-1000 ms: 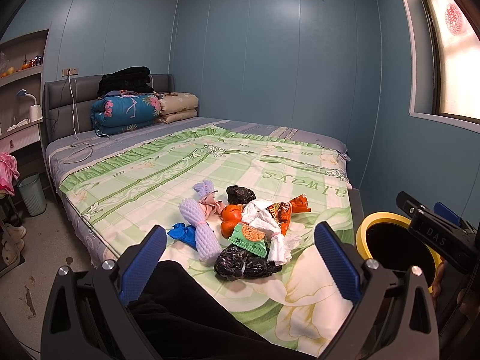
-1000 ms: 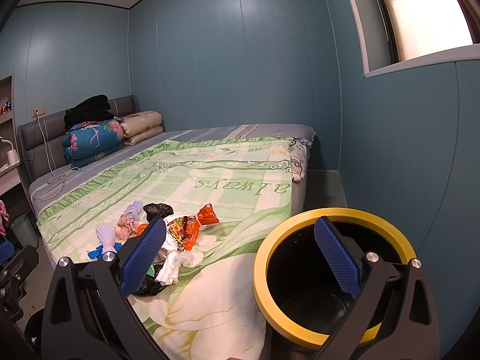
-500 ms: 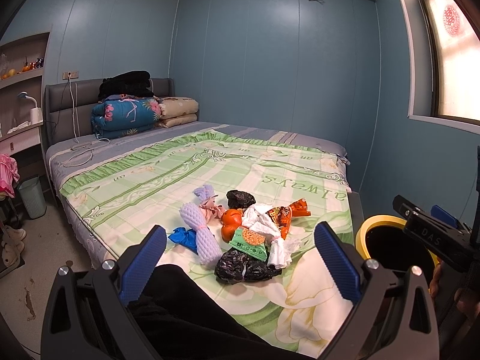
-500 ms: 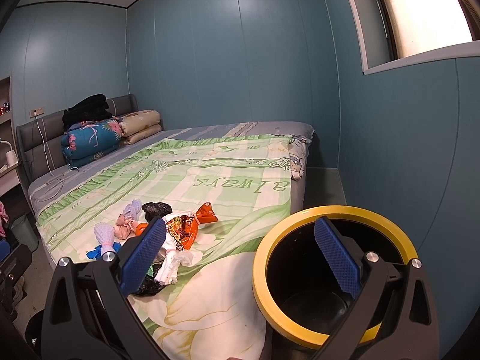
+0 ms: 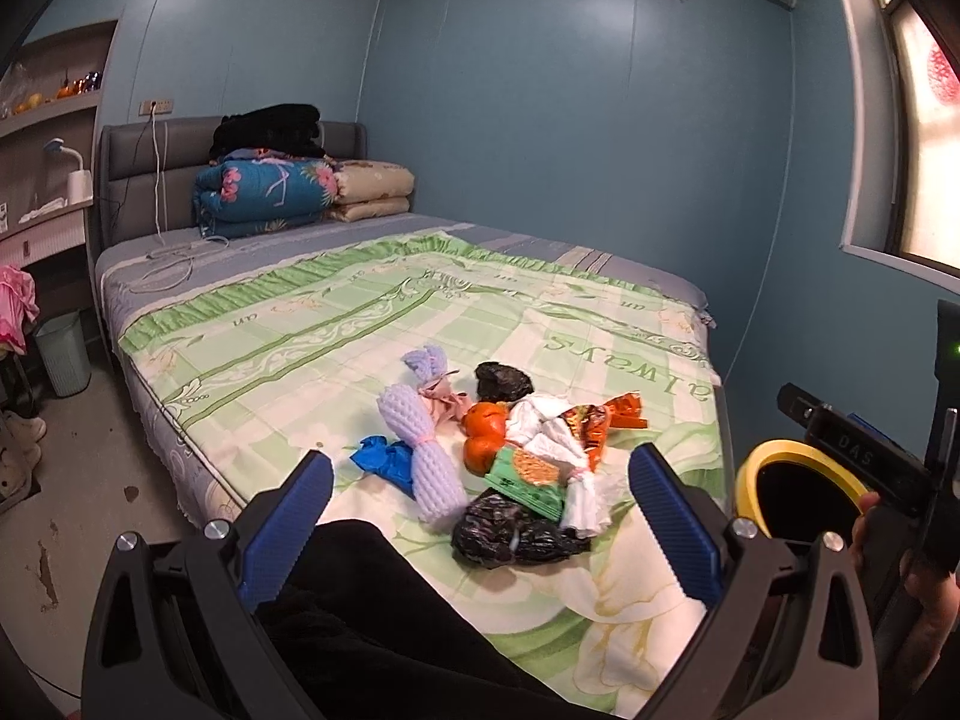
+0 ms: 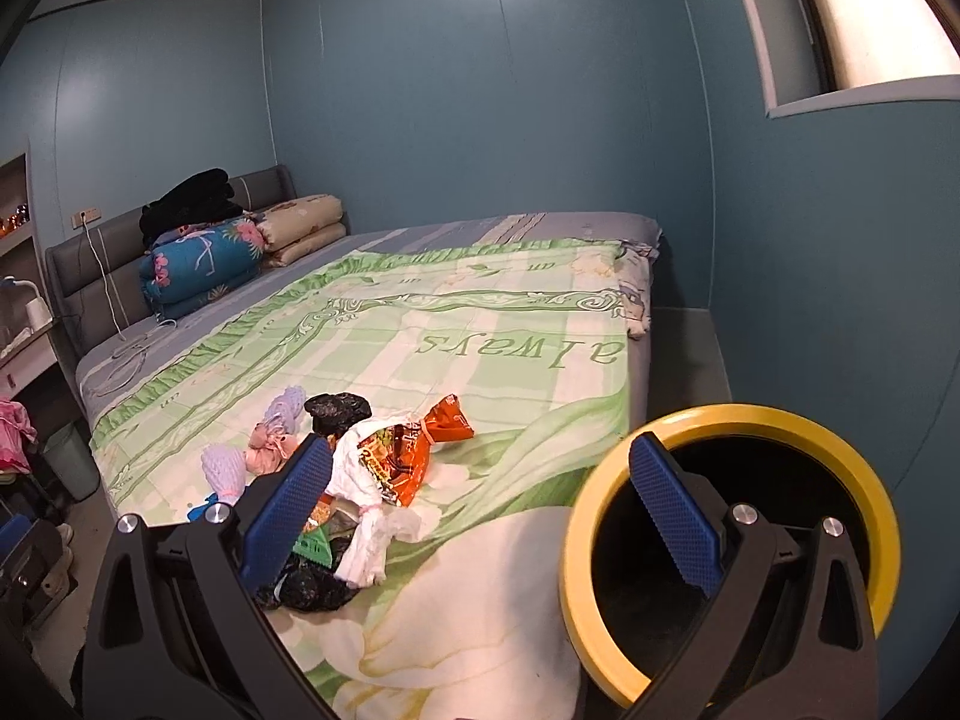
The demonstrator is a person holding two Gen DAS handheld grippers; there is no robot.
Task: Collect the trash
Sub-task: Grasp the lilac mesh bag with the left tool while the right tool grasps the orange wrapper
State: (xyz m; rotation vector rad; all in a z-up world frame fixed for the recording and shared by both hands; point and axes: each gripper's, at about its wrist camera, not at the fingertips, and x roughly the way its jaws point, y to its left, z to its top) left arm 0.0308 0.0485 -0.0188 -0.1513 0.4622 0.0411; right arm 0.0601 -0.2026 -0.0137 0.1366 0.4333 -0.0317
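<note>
Left gripper [image 5: 480, 516] and right gripper [image 6: 480, 510] both spread wide and empty, held short of the trash pile [image 5: 510, 456] heaped near the foot corner of the bed [image 5: 288, 324], with the yellow-rimmed bin [image 6: 726, 546] just beside that corner. Judged light, soft and crushable throughout: best pinched at knots or bunched ends, film likely slippery, orange fruit firmer and apt to roll. Counted: two black bags [image 5: 516, 534], two foam nets [image 5: 420, 456], two orange fruits [image 5: 483, 438], one orange snack wrapper [image 6: 414, 450], one white bag [image 5: 552, 438], one green packet [image 5: 528, 474], one blue scrap [image 5: 384, 459], one pink wad [image 5: 447, 405].
</note>
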